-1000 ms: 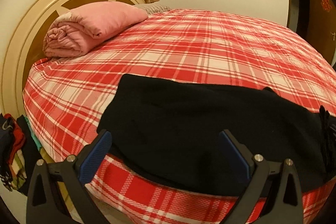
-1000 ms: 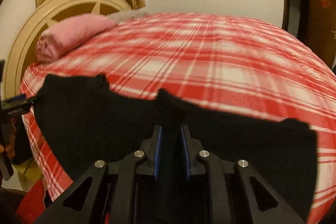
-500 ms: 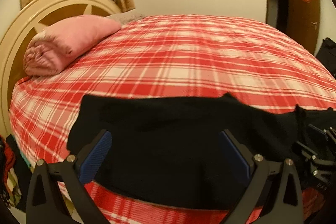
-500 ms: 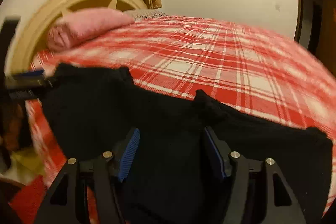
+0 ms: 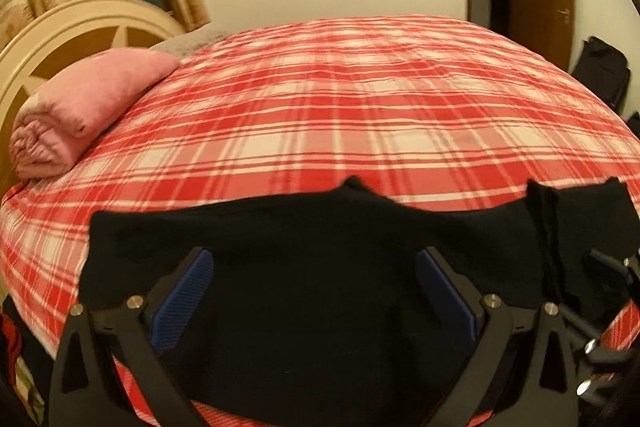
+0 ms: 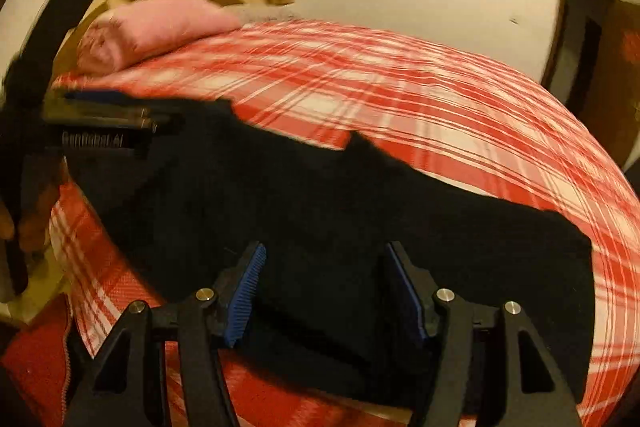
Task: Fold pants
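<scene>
- black pants (image 5: 320,267) lie flat along the near edge of the plaid bed (image 5: 360,115)
- left gripper (image 5: 316,291) gapes wide above them, gripping nothing
- right gripper (image 6: 324,291) has just been closing a bit, now half-spread, pads off the cloth

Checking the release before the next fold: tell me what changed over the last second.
The right gripper let go of the black pants; its jaws opened, then closed slightly, pads clear of the cloth. The left gripper swung rightward along the pants, open throughout. The pants, pink blanket and plaid sheet stayed put.
</scene>
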The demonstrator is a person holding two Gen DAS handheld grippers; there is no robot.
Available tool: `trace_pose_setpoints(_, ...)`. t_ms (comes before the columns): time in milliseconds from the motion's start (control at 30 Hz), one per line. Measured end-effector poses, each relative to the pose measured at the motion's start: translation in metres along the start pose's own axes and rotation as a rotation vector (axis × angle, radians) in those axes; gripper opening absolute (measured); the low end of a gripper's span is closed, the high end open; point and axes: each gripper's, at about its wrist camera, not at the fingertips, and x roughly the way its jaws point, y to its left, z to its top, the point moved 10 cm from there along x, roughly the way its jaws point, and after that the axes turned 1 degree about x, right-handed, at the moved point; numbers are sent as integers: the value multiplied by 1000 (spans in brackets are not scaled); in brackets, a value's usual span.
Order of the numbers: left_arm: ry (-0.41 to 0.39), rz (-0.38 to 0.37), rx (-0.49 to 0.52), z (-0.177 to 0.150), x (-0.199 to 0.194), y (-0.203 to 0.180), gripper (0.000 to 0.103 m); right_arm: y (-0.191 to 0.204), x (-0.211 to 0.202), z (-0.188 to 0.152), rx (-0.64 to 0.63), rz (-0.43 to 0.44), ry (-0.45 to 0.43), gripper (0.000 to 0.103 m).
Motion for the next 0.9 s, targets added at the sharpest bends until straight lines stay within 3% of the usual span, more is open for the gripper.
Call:
trace_pose_setpoints(33, -2, 2, 11, 1, 2, -4, 103, -7, -2, 0, 51, 21, 2, 47)
trace_pose_setpoints(67, 1, 5, 19, 1, 5, -7, 103, -12, -2, 1, 81, 30, 6, 29)
trace_pose_setpoints(167, 21, -2, 27, 4, 17, -18, 103, -33, -2, 1, 194, 68, 14, 19)
trace_pose_setpoints(433, 60, 40, 47, 3, 43, -32, 103, -35, -12, 8, 228, 93, -19, 19)
trace_pose_setpoints(467, 60, 42, 46, 4, 43, -33, 103, -36, -15, 10, 245, 101, -26, 14)
trace_pose_setpoints(533, 69, 47, 56, 4, 43, -34, 103, -41, -27, 22, 282, 129, -73, 12)
trace_pose_setpoints(633, 80, 29, 75, 2, 37, -33, 103, -32, -46, 41, 232, 157, -133, 12)
trace_pose_setpoints(800, 78, 0, 41, -4, 38, -27, 103, -2, -24, 27, 174, 209, -50, 12)
trace_pose_setpoints(900, 86, -9, 34, -3, 38, -28, 103, 5, 1, 6, 113, 148, 24, 14)
